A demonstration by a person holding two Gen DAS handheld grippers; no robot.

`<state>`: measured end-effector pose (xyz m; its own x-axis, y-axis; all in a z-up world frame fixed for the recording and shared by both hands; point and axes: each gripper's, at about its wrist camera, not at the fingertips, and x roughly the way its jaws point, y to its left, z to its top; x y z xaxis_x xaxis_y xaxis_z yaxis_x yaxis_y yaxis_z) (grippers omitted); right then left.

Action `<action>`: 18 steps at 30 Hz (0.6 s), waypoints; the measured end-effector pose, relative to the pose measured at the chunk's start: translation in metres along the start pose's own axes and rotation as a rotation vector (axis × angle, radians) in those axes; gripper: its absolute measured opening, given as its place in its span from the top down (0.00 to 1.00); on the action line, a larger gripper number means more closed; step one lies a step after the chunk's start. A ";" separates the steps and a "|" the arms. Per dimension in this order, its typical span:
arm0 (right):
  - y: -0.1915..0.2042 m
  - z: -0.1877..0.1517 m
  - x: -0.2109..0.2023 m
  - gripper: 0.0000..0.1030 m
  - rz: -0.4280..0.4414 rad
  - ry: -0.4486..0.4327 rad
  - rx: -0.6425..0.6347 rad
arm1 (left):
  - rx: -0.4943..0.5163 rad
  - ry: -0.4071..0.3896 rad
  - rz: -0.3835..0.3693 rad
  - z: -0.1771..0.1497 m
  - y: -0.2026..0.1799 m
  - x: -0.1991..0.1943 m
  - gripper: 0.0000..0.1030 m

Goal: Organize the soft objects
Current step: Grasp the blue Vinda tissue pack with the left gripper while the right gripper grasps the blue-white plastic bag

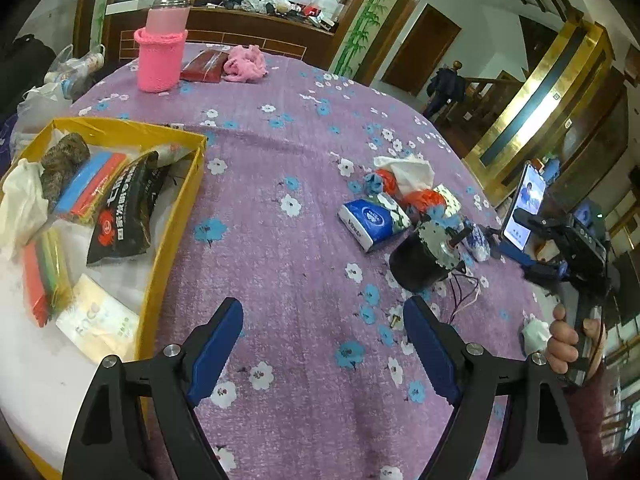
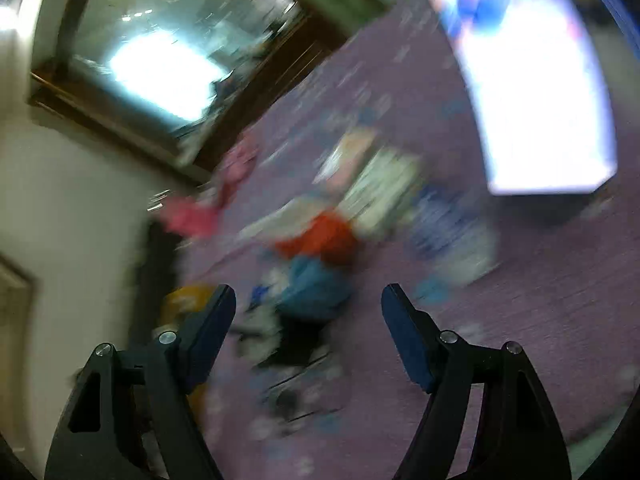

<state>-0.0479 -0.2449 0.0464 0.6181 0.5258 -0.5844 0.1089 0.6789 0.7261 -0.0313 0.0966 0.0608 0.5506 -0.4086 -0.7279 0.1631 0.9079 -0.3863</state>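
Note:
My left gripper (image 1: 323,326) is open and empty above the purple flowered tablecloth (image 1: 288,152). A yellow-rimmed box (image 1: 176,216) at the left holds a black packet (image 1: 124,208), a rolled cloth (image 1: 62,162), tissue packs and coloured pads. A pile of soft things lies at the right: a blue tissue pack (image 1: 370,220), a white tissue (image 1: 408,170), orange and blue knitted pieces (image 1: 424,200). The right wrist view is blurred; my right gripper (image 2: 308,308) is open and empty, tilted, just before an orange and blue piece (image 2: 316,256). The right hand-held gripper body (image 1: 576,256) shows at the right table edge.
A black motor with wires (image 1: 424,256) sits beside the pile. A phone on a stand (image 1: 524,204) is at the right edge. A pink knitted cup with a bottle (image 1: 160,56), a red packet (image 1: 204,66) and a pink cloth (image 1: 244,64) stand at the far side.

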 end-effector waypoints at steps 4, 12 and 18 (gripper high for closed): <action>0.012 0.009 -0.022 0.27 -0.279 -0.142 -0.086 | -0.011 0.013 -0.020 -0.004 -0.001 0.005 0.20; -0.001 0.018 0.014 0.27 -0.498 -0.099 -0.111 | 0.117 0.000 0.035 0.011 -0.022 -0.002 0.20; -0.003 0.018 0.036 0.60 -0.640 -0.077 -0.164 | 0.302 0.029 0.099 0.042 -0.053 0.024 0.21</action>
<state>-0.0122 -0.2367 0.0296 0.5254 -0.0411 -0.8498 0.3572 0.9172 0.1764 0.0079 0.0424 0.0874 0.5530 -0.3155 -0.7712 0.3479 0.9284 -0.1304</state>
